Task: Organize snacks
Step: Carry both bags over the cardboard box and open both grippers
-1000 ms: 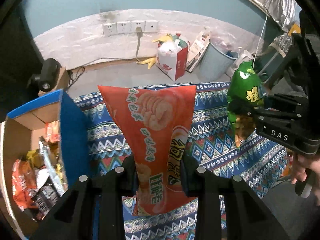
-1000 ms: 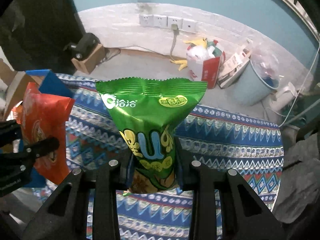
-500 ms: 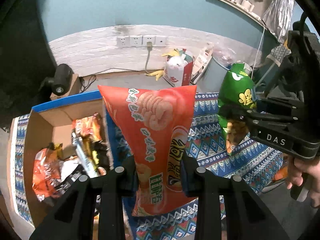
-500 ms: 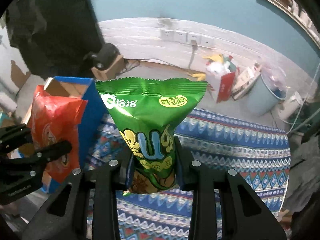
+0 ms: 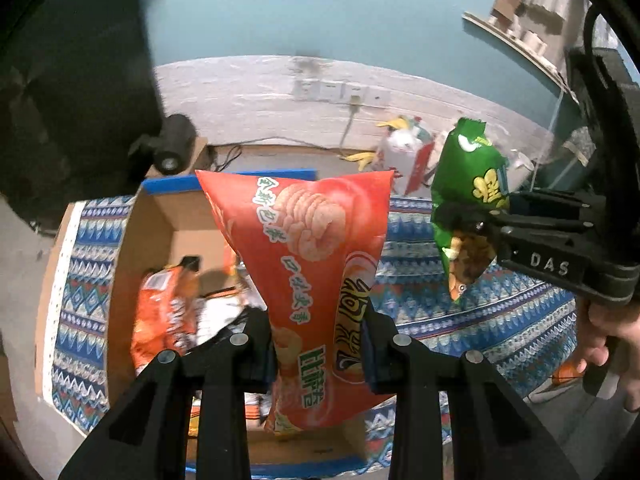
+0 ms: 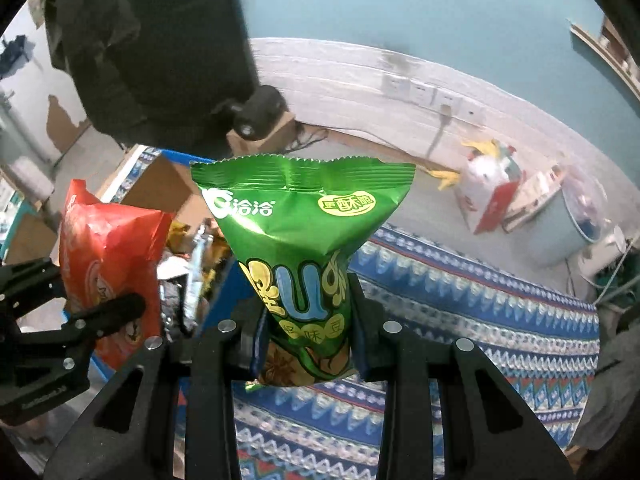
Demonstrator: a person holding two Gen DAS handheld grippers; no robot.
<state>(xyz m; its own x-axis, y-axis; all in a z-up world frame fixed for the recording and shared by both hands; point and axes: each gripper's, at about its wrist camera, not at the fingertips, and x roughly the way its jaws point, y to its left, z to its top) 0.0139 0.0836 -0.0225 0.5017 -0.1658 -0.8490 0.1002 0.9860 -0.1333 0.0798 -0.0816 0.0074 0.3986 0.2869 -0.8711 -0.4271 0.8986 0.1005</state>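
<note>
While the left gripper clamped the lower half of a red snack bag, the bag stood upright between its fingers, hanging over an open cardboard box with a blue rim. Inside the box lay an orange packet and other wrappers, blurred. To the right, the right gripper pinched a green snack bag low down, its crimped top edge upward, held above a patterned blue cloth that covered the table. Both bags were off the surface, the green one to the right of the red and apart from it. Far behind, on the floor by the white wall, stood a red-and-white bag and a pale blue bin.
</note>
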